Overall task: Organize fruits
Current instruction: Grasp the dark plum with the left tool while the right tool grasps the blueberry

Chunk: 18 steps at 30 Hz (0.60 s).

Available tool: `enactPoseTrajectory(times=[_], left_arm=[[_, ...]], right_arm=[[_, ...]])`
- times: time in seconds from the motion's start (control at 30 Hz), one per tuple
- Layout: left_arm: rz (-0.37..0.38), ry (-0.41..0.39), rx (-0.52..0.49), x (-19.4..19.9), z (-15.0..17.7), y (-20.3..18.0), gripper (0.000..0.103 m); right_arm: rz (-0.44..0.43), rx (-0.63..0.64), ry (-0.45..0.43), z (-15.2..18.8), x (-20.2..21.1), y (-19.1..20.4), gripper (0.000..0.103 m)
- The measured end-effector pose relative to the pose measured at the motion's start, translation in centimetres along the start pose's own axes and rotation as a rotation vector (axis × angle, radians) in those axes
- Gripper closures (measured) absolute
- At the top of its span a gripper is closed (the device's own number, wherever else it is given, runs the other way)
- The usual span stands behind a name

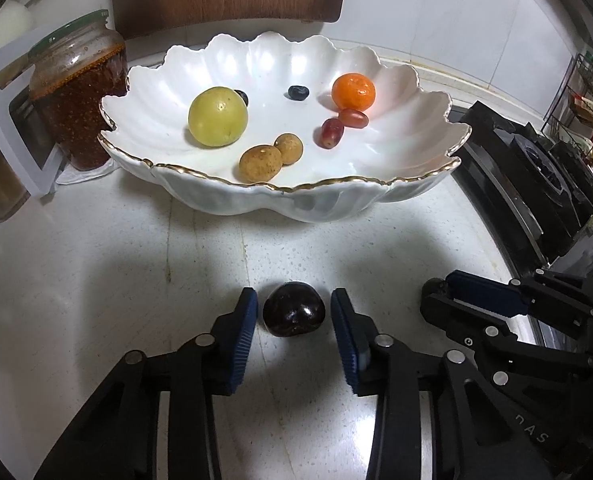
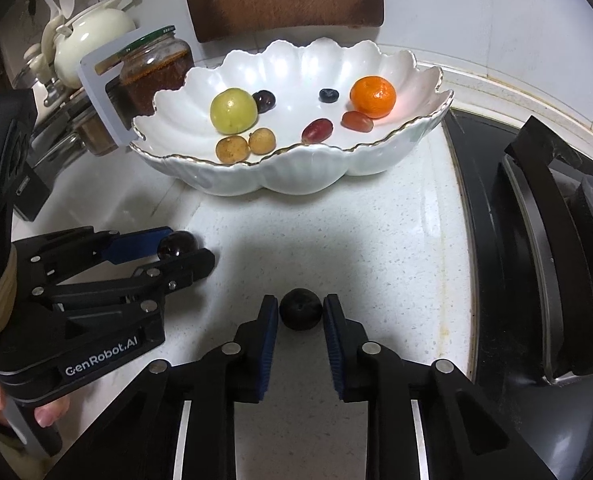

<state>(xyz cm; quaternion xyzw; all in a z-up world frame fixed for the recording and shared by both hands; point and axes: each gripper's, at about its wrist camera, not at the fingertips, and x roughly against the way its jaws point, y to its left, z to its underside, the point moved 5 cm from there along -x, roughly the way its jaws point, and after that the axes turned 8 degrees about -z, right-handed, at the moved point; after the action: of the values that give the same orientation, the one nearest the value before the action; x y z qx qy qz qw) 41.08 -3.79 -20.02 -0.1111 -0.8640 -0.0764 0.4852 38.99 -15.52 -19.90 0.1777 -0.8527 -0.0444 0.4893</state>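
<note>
White scalloped bowl [image 1: 280,196] at 12 o'clock holds green, orange, brown and red fruits. Left gripper [image 1: 292,312] brackets a glossy dark plum [image 1: 293,309] on the counter [image 1: 96,264], pads not quite touching. Right gripper [image 2: 300,312] likewise straddles a small matte dark fruit [image 2: 300,309], narrow gaps showing.

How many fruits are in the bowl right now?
8 in the bowl: green fruit, cherry, blueberry, mandarin, two red grapes, two longans. None seem hidden.
</note>
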Motion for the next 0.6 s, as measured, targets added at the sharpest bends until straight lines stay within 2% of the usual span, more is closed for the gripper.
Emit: enactPoseTrajectory(times=[0.1,0.6], left_arm=[[-0.005,0.002,0.002,0.0,0.0,0.1,0.073],[-0.025,-0.006,0.007,1.9,0.8,-0.3,0.074]], right_arm=[[-0.002,0.003,0.001,0.0,0.0,0.0,0.079],[-0.016,0.012,-0.025,0.2,1.2,0.1,0.079]])
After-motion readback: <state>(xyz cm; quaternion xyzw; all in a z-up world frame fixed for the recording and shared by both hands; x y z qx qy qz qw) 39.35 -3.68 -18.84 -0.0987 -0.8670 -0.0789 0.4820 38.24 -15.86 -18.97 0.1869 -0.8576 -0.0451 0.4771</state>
